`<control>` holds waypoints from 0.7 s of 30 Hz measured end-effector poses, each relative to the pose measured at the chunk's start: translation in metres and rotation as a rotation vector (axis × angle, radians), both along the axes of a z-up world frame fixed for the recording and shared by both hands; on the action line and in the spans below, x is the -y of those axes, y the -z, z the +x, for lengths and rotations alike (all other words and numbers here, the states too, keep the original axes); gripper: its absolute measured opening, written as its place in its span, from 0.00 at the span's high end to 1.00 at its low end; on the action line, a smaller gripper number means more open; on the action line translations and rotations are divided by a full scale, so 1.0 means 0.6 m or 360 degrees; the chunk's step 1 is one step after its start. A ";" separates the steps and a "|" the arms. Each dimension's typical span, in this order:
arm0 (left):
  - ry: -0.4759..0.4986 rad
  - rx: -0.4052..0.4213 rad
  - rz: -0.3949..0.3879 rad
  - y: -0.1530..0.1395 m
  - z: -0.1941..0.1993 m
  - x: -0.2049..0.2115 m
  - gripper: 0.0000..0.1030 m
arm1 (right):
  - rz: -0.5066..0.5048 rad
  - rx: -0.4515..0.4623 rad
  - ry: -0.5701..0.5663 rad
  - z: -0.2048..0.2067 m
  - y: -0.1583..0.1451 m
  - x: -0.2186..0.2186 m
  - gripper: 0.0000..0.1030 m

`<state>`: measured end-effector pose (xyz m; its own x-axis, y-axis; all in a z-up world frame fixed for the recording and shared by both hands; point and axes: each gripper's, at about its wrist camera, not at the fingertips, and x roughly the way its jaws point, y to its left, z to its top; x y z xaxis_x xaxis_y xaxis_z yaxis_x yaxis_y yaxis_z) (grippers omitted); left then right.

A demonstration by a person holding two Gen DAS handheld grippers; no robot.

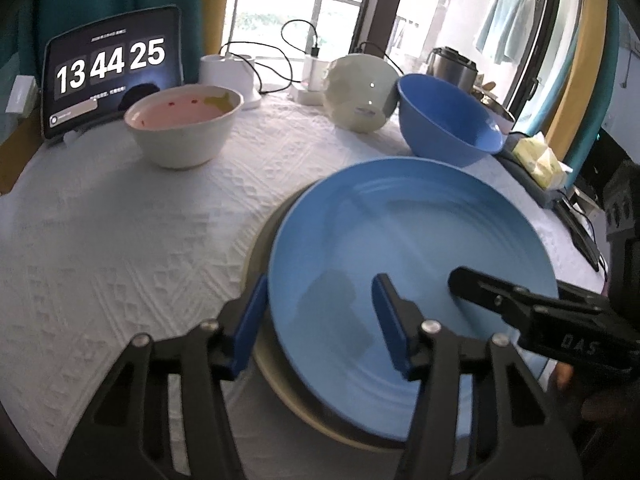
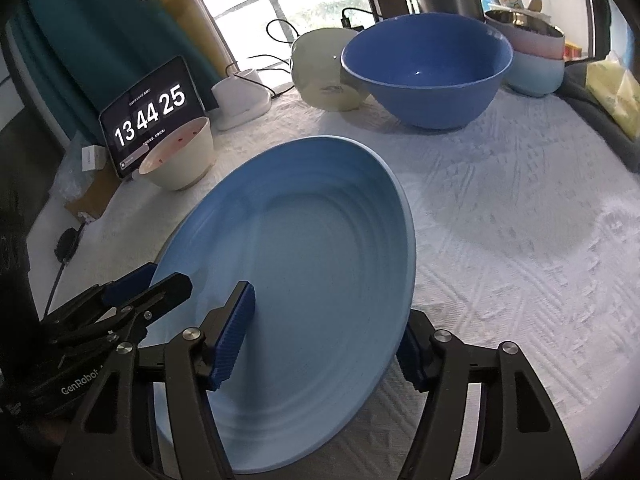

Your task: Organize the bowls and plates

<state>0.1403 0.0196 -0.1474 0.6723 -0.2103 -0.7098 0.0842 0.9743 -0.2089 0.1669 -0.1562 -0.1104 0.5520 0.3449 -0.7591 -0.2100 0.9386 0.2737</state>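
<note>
- The left gripper (image 1: 320, 320) straddles the near-left rim of the blue plate (image 1: 412, 272), jaws spread wide, one pad outside the rim and one over the plate.
- The right gripper (image 2: 328, 332) straddles the opposite rim the same way; whether either pinches is unclear.
- The plate is tilted above a darker plate (image 1: 280, 380) on the white table (image 1: 120, 260).
- A blue bowl (image 2: 426, 70) and a cream bowl (image 1: 184, 124) stand well beyond.

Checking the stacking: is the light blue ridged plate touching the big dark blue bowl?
Apart. The right wrist view shows white tablecloth between the plate and bowl.
</note>
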 end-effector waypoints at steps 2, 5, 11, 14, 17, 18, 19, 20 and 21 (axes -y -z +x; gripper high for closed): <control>0.0007 -0.0015 -0.0046 -0.003 0.000 -0.010 0.51 | 0.0015 -0.0017 0.0002 0.004 0.003 -0.001 0.34; -0.0012 -0.0041 -0.0078 -0.008 -0.002 -0.024 0.51 | 0.0022 -0.0033 -0.0001 0.009 0.006 -0.006 0.34; -0.0052 0.0100 0.0031 -0.040 -0.018 -0.038 0.50 | -0.0021 -0.0067 0.0011 0.018 0.009 -0.020 0.31; -0.0080 0.0009 0.0045 -0.019 -0.004 -0.044 0.50 | -0.0092 -0.0069 -0.0012 0.020 0.008 -0.031 0.27; -0.0075 -0.0136 0.0023 0.012 0.011 -0.047 0.50 | -0.0153 -0.0058 -0.0031 0.021 0.007 -0.038 0.27; -0.0083 -0.0180 0.0009 0.022 0.015 -0.049 0.50 | -0.0163 -0.0052 -0.0023 0.021 0.006 -0.036 0.27; -0.0085 -0.0184 -0.0037 0.026 0.015 -0.054 0.50 | -0.0175 -0.0041 -0.0005 0.020 0.006 -0.033 0.27; -0.0084 -0.0186 -0.0049 0.027 0.016 -0.055 0.50 | -0.0178 -0.0030 0.0015 0.020 0.005 -0.029 0.27; -0.0081 -0.0187 -0.0049 0.028 0.017 -0.055 0.50 | -0.0173 -0.0028 0.0022 0.020 0.006 -0.026 0.27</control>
